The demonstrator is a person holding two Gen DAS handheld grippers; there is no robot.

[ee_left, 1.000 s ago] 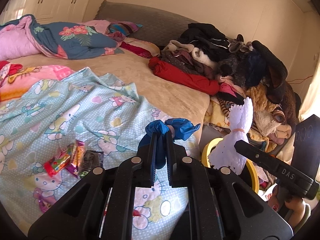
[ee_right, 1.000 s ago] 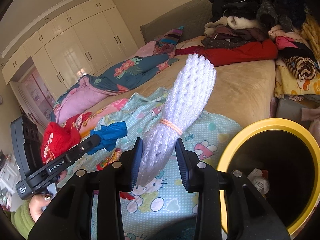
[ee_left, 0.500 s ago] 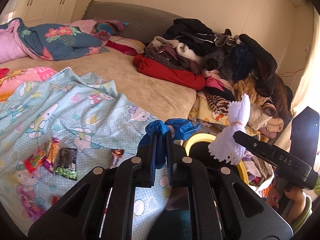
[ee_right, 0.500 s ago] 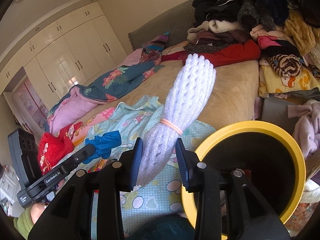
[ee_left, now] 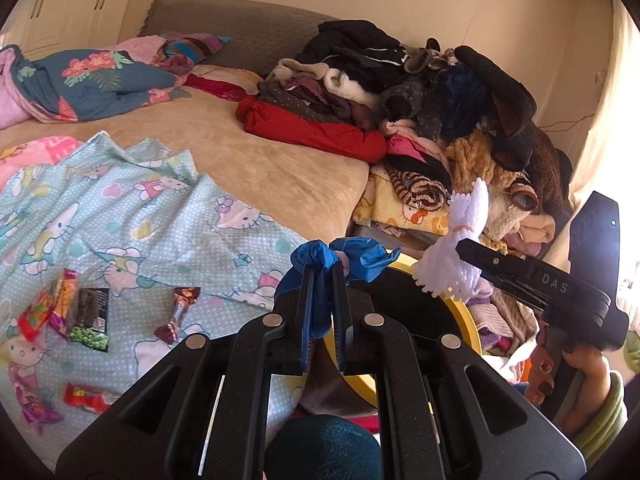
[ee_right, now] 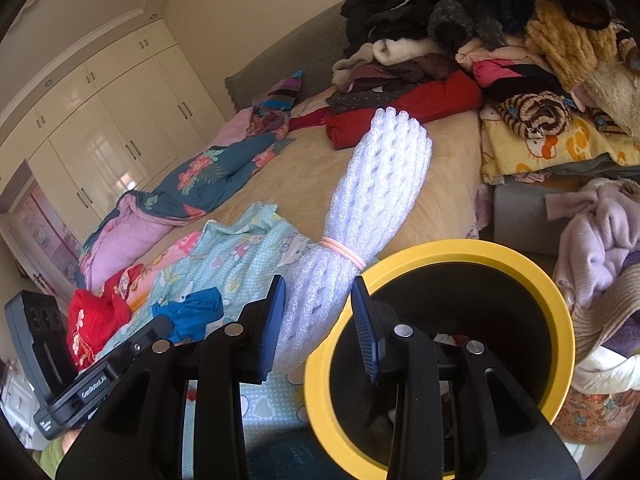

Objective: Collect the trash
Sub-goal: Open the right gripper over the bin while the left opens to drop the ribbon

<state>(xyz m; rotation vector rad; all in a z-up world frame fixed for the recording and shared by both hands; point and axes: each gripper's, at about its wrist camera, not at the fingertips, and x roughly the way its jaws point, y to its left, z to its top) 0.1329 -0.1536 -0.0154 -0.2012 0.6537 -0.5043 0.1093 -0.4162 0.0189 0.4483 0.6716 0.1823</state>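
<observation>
Yellow-rimmed bin (ee_right: 560,320) stands open just off the bed's (ee_left: 260,160) edge. Left hand-held gripper (ee_left: 322,280) pinches a blue glove (ee_left: 360,256) over the rim; right hand-held gripper (ee_right: 318,308) clamps a white foam net (ee_right: 372,200). Wrappers (ee_left: 80,312) lie at 9 o'clock on the sheet.

Foam netting (ee_right: 372,208): white, matt, open mesh, cinched by a rubbery pink band (ee_right: 344,251). Bin (ee_right: 560,320): yellow plastic rim, smooth, slight sheen. Glove (ee_left: 344,260): thin blue rubbery film, crumpled. Wrappers (ee_left: 86,312) at 9 o'clock: glossy foil. Sheet (ee_left: 140,208): printed cotton, matt, creased.
</observation>
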